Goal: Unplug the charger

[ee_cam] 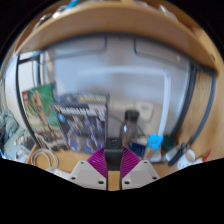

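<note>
The wooden desk (75,160) is my landmark here. At its back stands a white wall panel (120,70) under a curved wooden shelf (100,25), and on the left part of the desk some boxes (62,118) with printed covers lean against that wall. Near the middle of the desk stands a dark bottle-like object (129,128), and in front of it, close to the desk's front edge, sits a small black block that I judge to be the charger (113,148). To the right of it a cable (172,155) lies on the desk beside something blue (155,142).

The gripper (112,163) is held low and level over the desk's front edge and points straight at the charger. Its fingers (98,160) are apart, with the charger just ahead of them, at the tips.

The risk, I think, is a shallow grip: the pads may slip off the small body, or the pull may go crooked and push over the bottle behind
</note>
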Motion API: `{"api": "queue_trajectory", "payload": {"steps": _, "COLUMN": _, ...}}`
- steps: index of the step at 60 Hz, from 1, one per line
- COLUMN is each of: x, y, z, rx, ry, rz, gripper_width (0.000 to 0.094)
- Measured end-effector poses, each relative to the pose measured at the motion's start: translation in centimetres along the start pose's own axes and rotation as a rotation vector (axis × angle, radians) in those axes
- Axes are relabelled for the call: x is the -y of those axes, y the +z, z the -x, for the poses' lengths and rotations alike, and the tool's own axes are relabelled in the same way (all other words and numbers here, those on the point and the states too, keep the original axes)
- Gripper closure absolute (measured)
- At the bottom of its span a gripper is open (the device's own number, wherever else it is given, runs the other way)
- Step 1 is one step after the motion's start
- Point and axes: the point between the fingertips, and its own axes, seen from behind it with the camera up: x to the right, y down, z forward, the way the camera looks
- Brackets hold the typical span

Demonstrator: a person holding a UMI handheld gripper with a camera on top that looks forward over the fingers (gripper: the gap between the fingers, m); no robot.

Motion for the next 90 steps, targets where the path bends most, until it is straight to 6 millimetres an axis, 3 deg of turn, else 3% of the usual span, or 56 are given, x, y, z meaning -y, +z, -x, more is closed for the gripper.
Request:
{"api": "queue_trajectory", "payload": {"steps": 9, "x": -11.8, "y": 2.4, "z": -2.9, "rx": 0.029, "ry": 0.033, "rz": 0.307, "gripper_width": 0.0793}}
{"api": "queue_trajectory", "payload": {"steps": 16, "x": -19.0, "y": 3.7, "z": -4.2, "rx": 0.030, "ry": -0.018, "rz": 0.477, "gripper_width": 0.0794}}
{"api": "queue_trajectory", "payload": {"steps": 21, "x": -22.4, "y": 4.3, "z": -4.6, "rx": 0.034, "ry": -0.005, "rz": 0.564, "gripper_width": 0.0792}}
{"api": "queue_trajectory", "payload": {"steps": 30, "x": -24.9, "y": 5.1, "z": -6.0, "rx": 0.003, "ry": -0.013, "rz": 0.627, "gripper_width": 0.0773}}
{"api": "queue_trajectory", "payload": {"steps": 45, "x": -24.0, "y": 6.6, "z": -7.5, "rx": -0.051, "ry": -0.001, "rz": 0.602, "gripper_width": 0.0673}}
{"api": "queue_trajectory", "payload": {"steps": 50, "x": -23.6, "y": 6.8, "z": -7.6, "rx": -0.059, "ry": 0.006, "rz": 0.583, "gripper_width": 0.0549}}
{"api": "queue_trajectory", "payload": {"steps": 59, "x": -21.8, "y": 6.0, "z": -7.3, "rx": -0.064, "ry": 0.041, "rz": 0.528, "gripper_width": 0.0536}}
{"api": "queue_trajectory", "payload": {"steps": 61, "x": -20.9, "y": 5.5, "z": -7.3, "rx": -0.065, "ry": 0.042, "rz": 0.503, "gripper_width": 0.0451}}
{"api": "queue_trajectory", "payload": {"steps": 68, "x": -15.9, "y": 2.8, "z": -6.2, "rx": -0.051, "ry": 0.084, "rz": 0.377, "gripper_width": 0.0321}}
{"api": "queue_trajectory", "payload": {"steps": 73, "x": -11.5, "y": 0.1, "z": -4.6, "rx": -0.034, "ry": 0.133, "rz": 0.258, "gripper_width": 0.0070}}
{"api": "queue_trajectory", "payload": {"steps": 74, "x": -10.7, "y": -0.5, "z": -4.3, "rx": -0.029, "ry": 0.139, "rz": 0.233, "gripper_width": 0.0088}}
{"api": "queue_trajectory", "payload": {"steps": 75, "x": -9.9, "y": -1.2, "z": -4.0, "rx": -0.024, "ry": 0.143, "rz": 0.207, "gripper_width": 0.0031}}
{"api": "queue_trajectory", "payload": {"steps": 77, "x": -8.3, "y": -2.5, "z": -3.3, "rx": -0.016, "ry": 0.148, "rz": 0.153, "gripper_width": 0.0075}}
{"api": "queue_trajectory", "payload": {"steps": 83, "x": -5.1, "y": -6.1, "z": -0.9, "rx": -0.005, "ry": 0.138, "rz": 0.027, "gripper_width": 0.0076}}
{"api": "queue_trajectory", "payload": {"steps": 90, "x": -4.5, "y": -9.3, "z": 2.1, "rx": 0.003, "ry": 0.104, "rz": -0.066, "gripper_width": 0.0078}}
